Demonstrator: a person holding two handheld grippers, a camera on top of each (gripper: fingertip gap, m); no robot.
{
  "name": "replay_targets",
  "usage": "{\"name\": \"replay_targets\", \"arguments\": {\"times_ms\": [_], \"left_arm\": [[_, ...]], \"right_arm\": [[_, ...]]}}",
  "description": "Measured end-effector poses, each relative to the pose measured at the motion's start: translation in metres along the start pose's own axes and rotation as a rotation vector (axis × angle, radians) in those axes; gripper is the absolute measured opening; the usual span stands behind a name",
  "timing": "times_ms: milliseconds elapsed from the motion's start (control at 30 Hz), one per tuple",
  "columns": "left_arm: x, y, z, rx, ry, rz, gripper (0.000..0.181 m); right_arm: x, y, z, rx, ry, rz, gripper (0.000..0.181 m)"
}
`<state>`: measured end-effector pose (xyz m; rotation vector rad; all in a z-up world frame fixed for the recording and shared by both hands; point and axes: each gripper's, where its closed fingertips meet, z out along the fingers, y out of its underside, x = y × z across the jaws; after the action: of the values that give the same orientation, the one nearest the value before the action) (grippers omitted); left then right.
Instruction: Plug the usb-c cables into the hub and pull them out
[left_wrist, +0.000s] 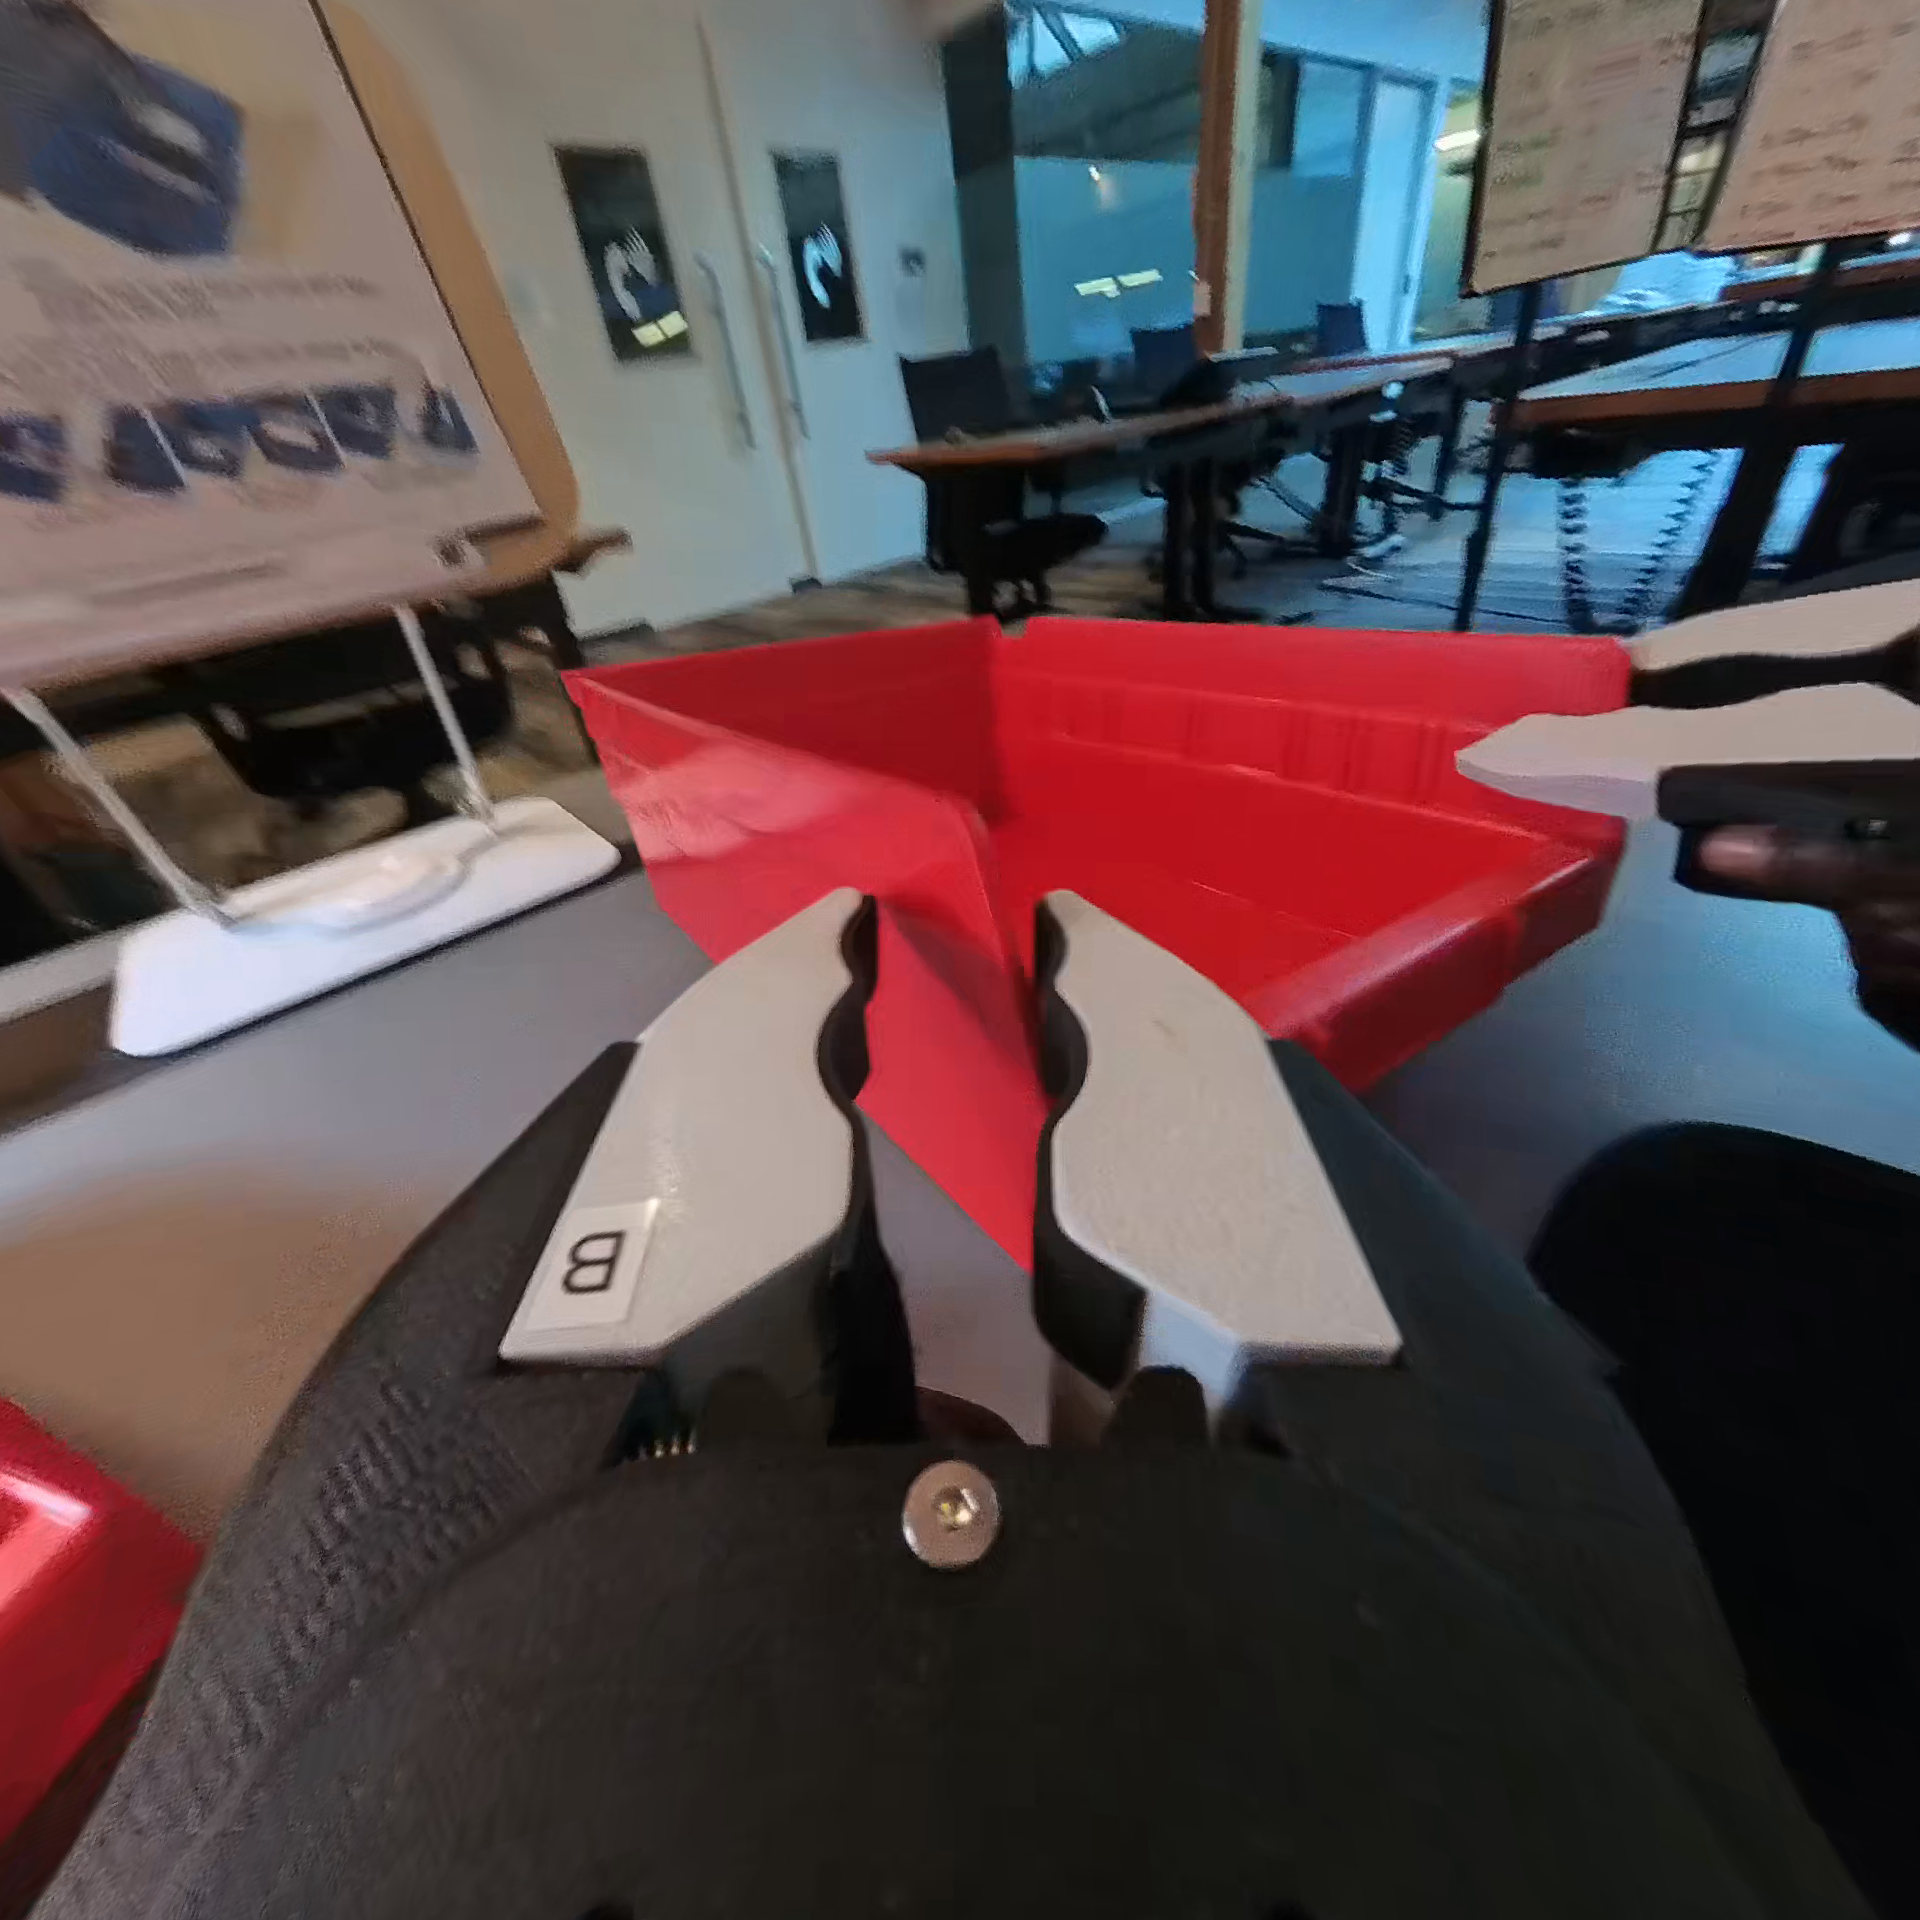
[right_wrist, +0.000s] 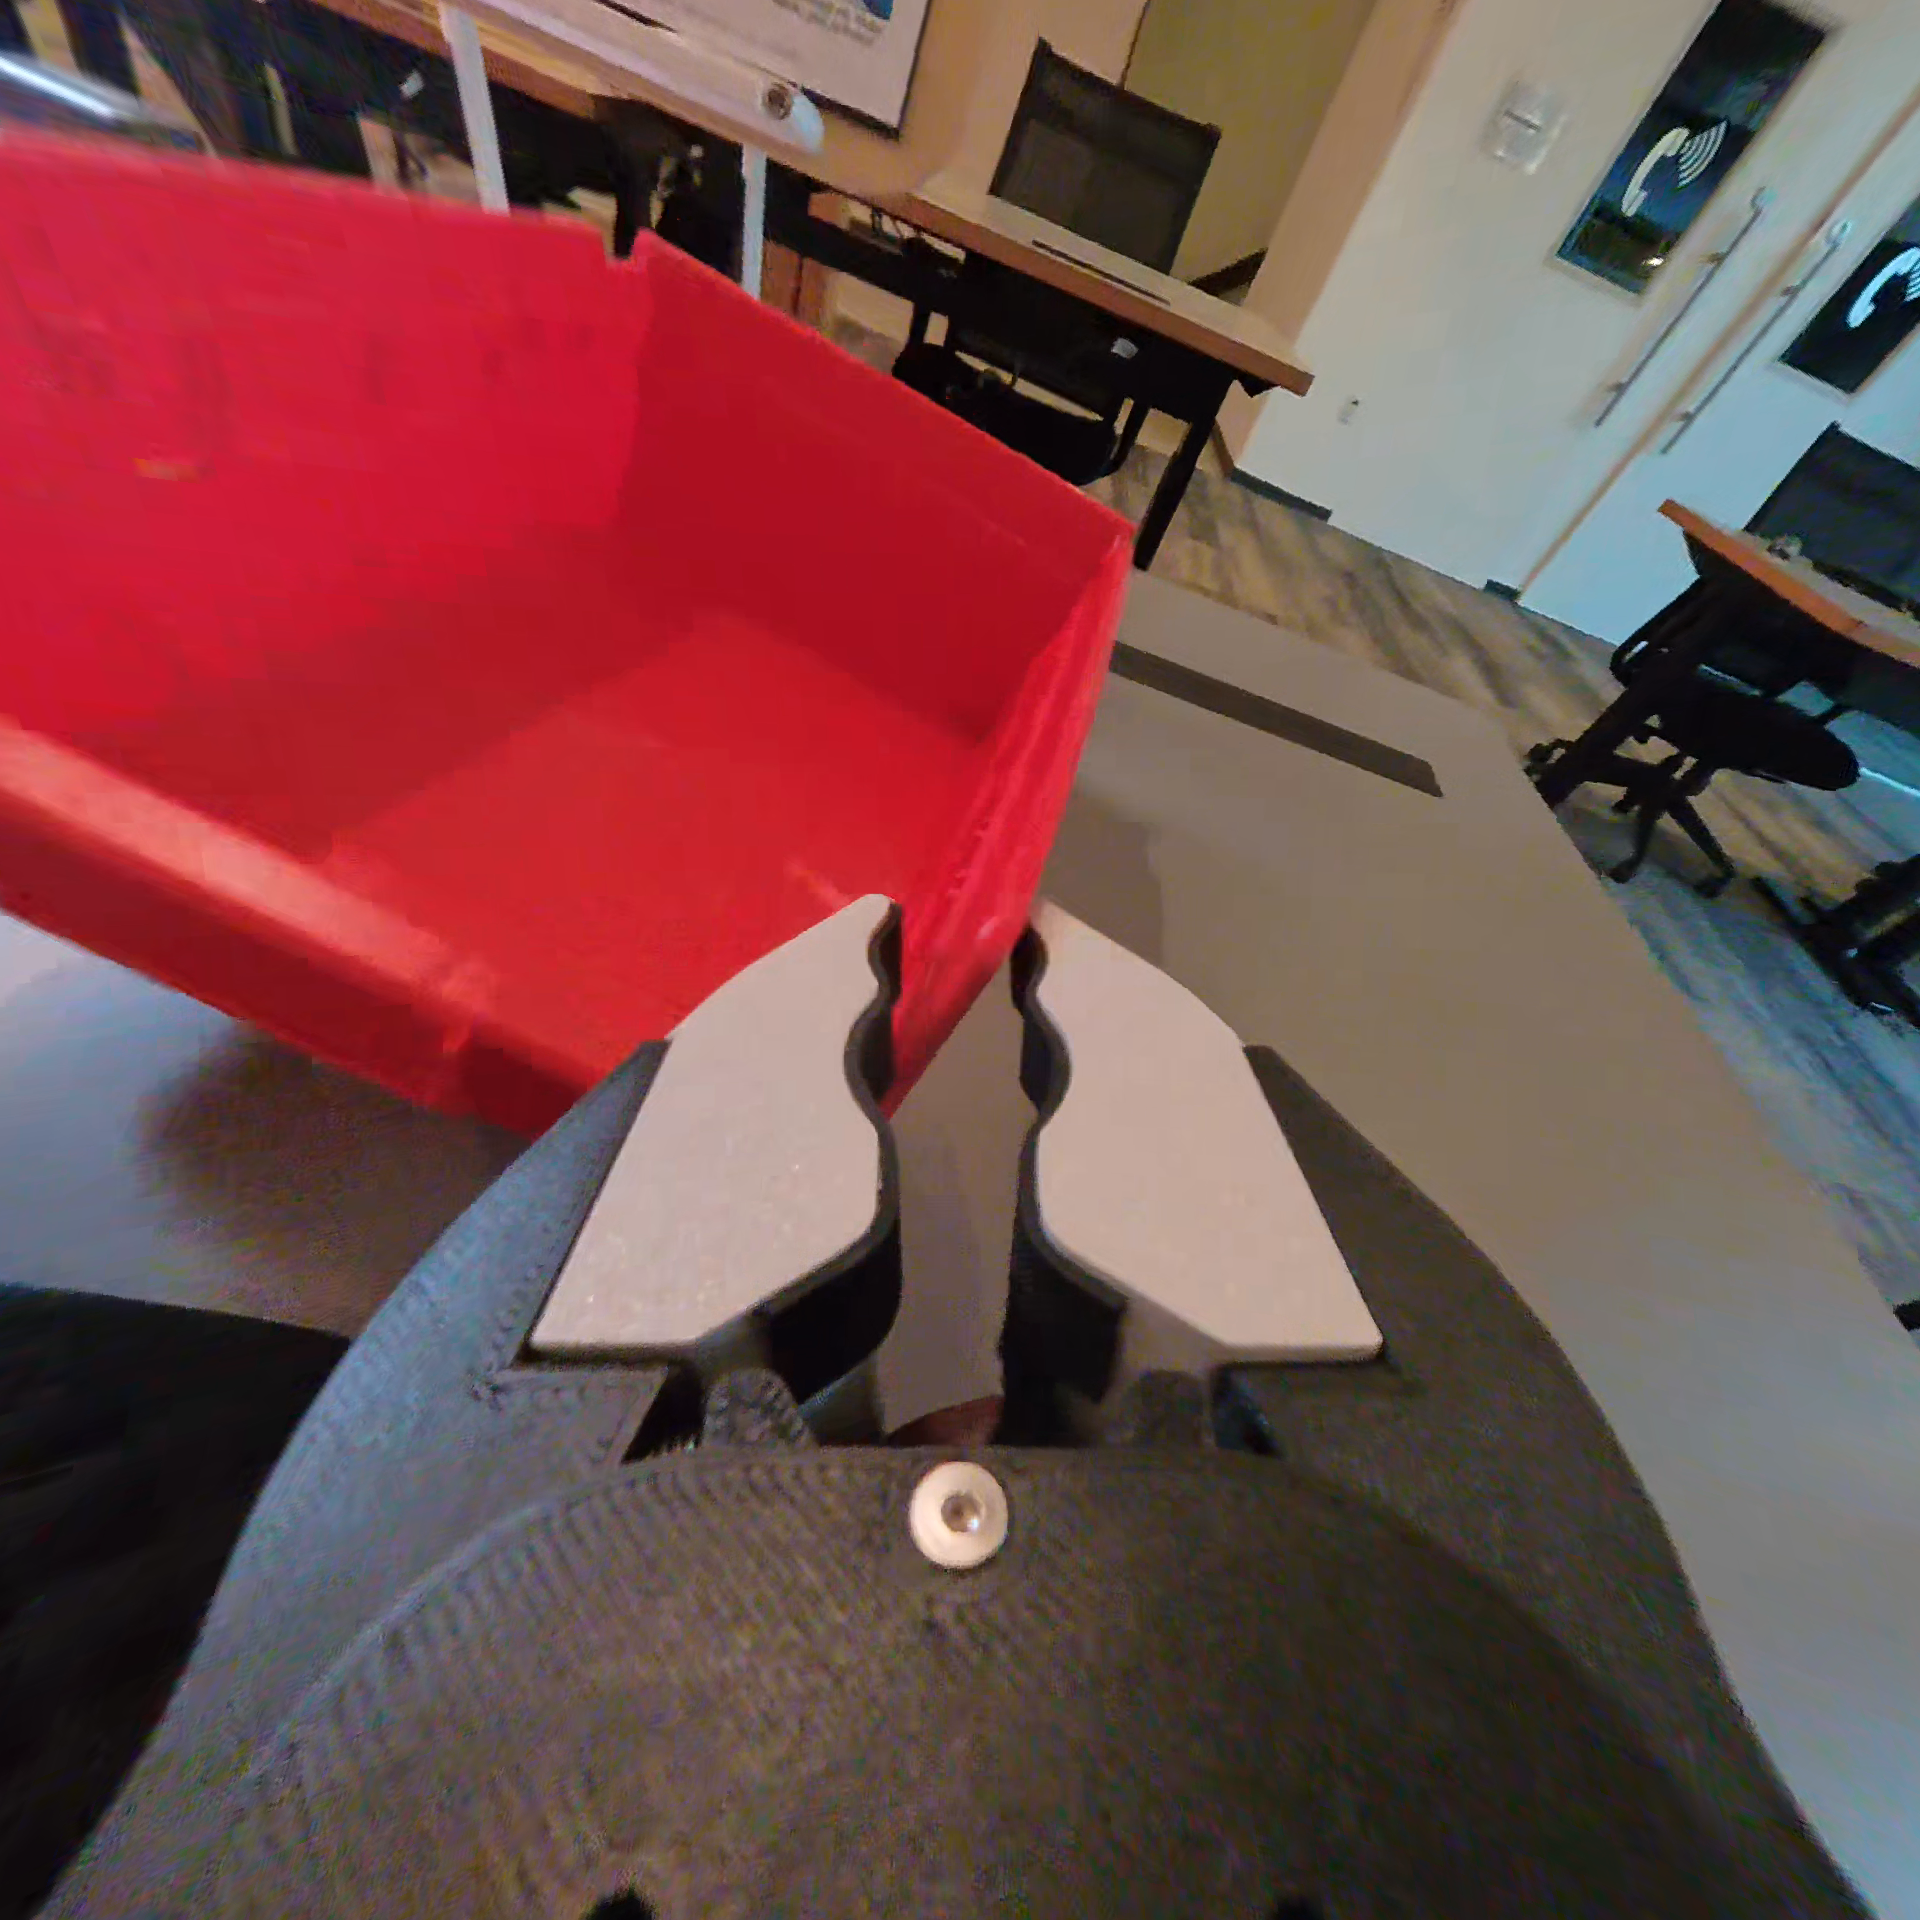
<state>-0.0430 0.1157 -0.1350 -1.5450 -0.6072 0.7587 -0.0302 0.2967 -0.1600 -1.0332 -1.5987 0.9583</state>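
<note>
No hub and no usb-c cables show in either view. A red bin (left_wrist: 1299, 831) sits on the grey table (left_wrist: 312, 1091) at the centre of the left wrist view and fills the upper left of the right wrist view, its inside bare. The left gripper (left_wrist: 954, 914) hovers at the bin's near corner, jaws slightly apart around nothing. The right gripper (right_wrist: 956, 920) hangs at the bin's right end, jaws likewise parted and holding nothing; it also shows at the right edge of the left wrist view. A white-based sign stand (left_wrist: 343, 925) stands at the left.
</note>
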Motion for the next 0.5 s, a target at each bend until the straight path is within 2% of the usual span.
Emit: {"name": "replay_targets", "arguments": {"times_ms": [33,133,233,267,333,400,500], "left_arm": [[0.0,0.0,-0.004,-0.009,0.023,-0.028,0.037],[-0.01,-0.005,-0.021,-0.001,0.026,0.003,0.046],[-0.031,-0.003,-0.051,-0.067,-0.035,0.164,0.057],[-0.044,0.002,-0.063,-0.124,-0.073,0.234,0.06],[-0.075,0.02,-0.086,-0.278,-0.148,0.342,0.064],[-0.103,0.042,-0.105,-0.433,-0.187,0.384,0.065],[-0.131,0.077,-0.117,-0.596,-0.197,0.356,0.065]], "right_arm": [[0.004,-0.003,-0.003,0.024,0.002,0.014,0.025],[0.016,-0.014,-0.015,0.089,-0.001,0.028,0.05],[0.009,-0.038,-0.03,0.225,-0.059,-0.057,0.096],[-0.001,-0.043,-0.034,0.24,-0.103,-0.095,0.101],[-0.035,-0.044,-0.039,0.174,-0.261,-0.181,0.098],[-0.077,-0.039,-0.042,0.083,-0.428,-0.288,0.083],[-0.123,-0.021,-0.029,-0.037,-0.497,-0.511,0.071]]}}
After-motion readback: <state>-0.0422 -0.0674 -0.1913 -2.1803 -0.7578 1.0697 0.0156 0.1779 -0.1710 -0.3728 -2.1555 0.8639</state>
